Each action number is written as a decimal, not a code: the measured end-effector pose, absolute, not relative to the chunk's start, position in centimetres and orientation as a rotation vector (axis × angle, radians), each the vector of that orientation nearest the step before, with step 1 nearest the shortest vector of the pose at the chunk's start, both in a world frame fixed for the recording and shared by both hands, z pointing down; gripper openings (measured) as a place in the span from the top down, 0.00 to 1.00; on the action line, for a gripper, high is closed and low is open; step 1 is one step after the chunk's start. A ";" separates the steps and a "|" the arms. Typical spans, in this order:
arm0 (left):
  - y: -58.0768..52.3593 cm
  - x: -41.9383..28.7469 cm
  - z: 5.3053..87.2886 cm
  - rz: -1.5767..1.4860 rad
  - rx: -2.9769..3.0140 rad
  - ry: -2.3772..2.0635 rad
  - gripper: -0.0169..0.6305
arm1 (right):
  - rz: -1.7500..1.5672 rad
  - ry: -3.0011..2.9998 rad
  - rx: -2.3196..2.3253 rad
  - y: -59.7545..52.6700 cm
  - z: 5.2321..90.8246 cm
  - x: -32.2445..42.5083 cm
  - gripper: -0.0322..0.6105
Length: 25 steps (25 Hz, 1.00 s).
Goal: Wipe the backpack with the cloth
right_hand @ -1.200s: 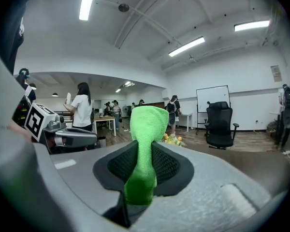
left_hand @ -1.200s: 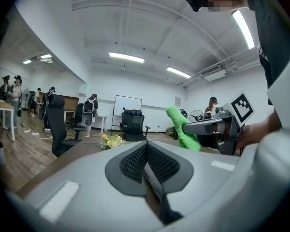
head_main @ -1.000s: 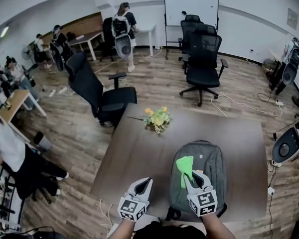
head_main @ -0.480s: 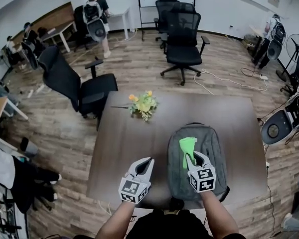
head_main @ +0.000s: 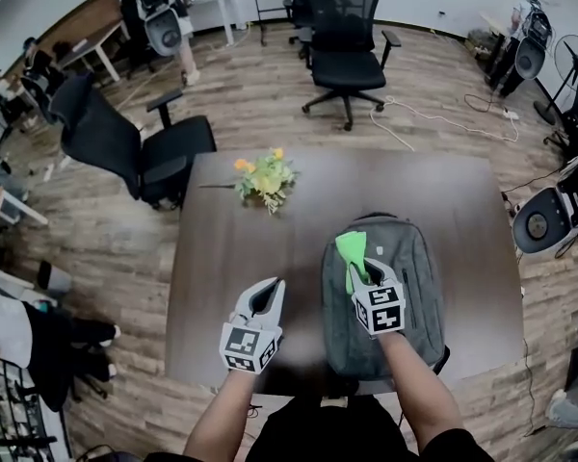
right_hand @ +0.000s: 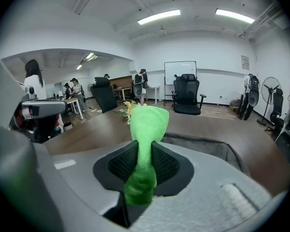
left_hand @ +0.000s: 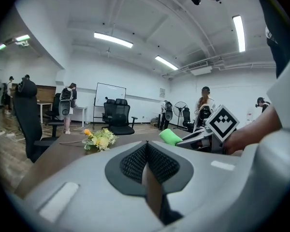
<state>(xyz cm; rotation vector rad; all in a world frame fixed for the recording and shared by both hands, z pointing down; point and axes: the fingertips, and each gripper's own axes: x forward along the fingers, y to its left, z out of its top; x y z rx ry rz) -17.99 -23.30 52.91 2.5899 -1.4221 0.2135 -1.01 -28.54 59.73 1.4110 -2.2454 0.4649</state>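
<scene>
On table (head_main: 222, 248): one backpack (head_main: 409, 268); one cloth (head_main: 351, 246) pinched in right claw (head_main: 364, 273).

Yellow flowers (head_main: 262, 174) lie near the far edge of the brown table (head_main: 222, 258); 2 black chairs (head_main: 342, 27) stand beyond it on the wood floor (head_main: 270, 94).

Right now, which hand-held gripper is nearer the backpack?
Right. The right hand-held gripper is over the backpack, clamping the green cloth. The left hand-held gripper, shut and empty, is off the backpack's left side, above the table.
</scene>
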 end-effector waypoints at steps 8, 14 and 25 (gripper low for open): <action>-25.0 -19.9 53.8 0.272 2.553 -1.467 0.95 | 0.510 -2.171 1.359 -32.3 63.2 -2.7 0.82; -25.9 -19.2 54.9 0.313 2.508 -1.444 0.95 | 0.526 -2.108 1.327 -34.4 65.1 -2.4 0.81; -24.1 -16.5 57.3 0.331 2.488 -1.350 0.95 | 0.461 -1.911 1.398 -36.3 66.0 3.3 0.81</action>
